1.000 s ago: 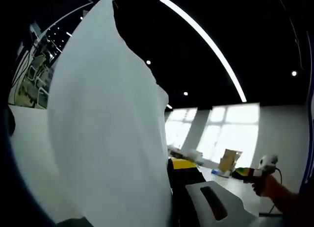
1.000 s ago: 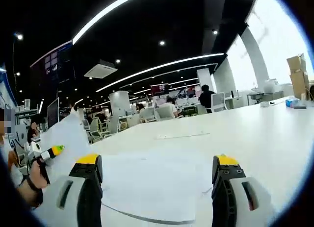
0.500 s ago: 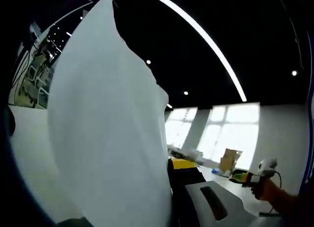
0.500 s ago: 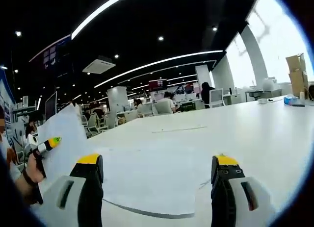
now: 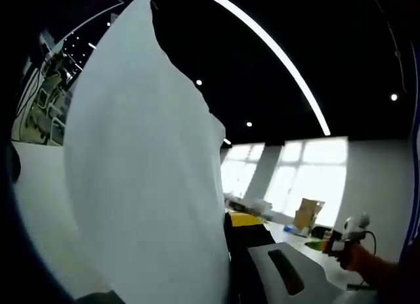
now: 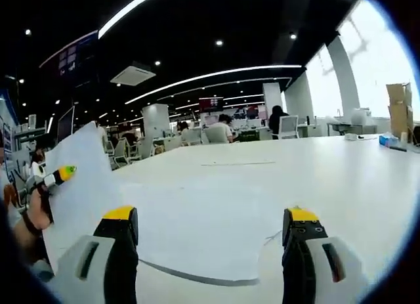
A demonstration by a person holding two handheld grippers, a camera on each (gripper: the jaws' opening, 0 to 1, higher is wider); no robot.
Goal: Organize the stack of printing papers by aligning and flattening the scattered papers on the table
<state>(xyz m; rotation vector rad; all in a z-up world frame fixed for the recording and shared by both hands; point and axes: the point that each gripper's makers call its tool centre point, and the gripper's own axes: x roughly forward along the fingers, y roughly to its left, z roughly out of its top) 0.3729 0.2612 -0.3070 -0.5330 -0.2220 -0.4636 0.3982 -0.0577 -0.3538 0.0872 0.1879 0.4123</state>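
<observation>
White laminate makes up the tabletop (image 6: 341, 179), a very wide surface running back toward rows of chairs and seated people far behind it. On the tabletop, just ahead of the right tongs (image 6: 209, 251), lies the stack of printing papers (image 6: 210, 232); its near edge casts a dark line and one corner juts out ragged beside the right-hand jaw. The right tongs are released, their two yellow-tipped jaws standing wide apart above the stack, gripping nothing.

To the left of the stack, a single sheet (image 6: 82, 186) stands up off the tabletop, pinched in the left tongs (image 6: 56, 177), whose green-and-yellow tip shows at the sheet's edge with a hand (image 6: 29, 218) behind it. In the left gripper view the same sheet (image 5: 144, 173) rises from the bottom and hides one jaw entirely; the other jaw, grey with a yellow tip, presses right against the paper, so the left tongs (image 5: 226, 251) are clenched on the sheet. Beyond it the other hand (image 5: 357, 255) carries the right gripper at the far right, cut off by the edge.

Cardboard boxes (image 6: 399, 104) stand stacked at the far right end of the tabletop by the bright windows; whether anything is in them cannot be made out. A small blue item (image 6: 392, 141) lies near them, too small to identify.
</observation>
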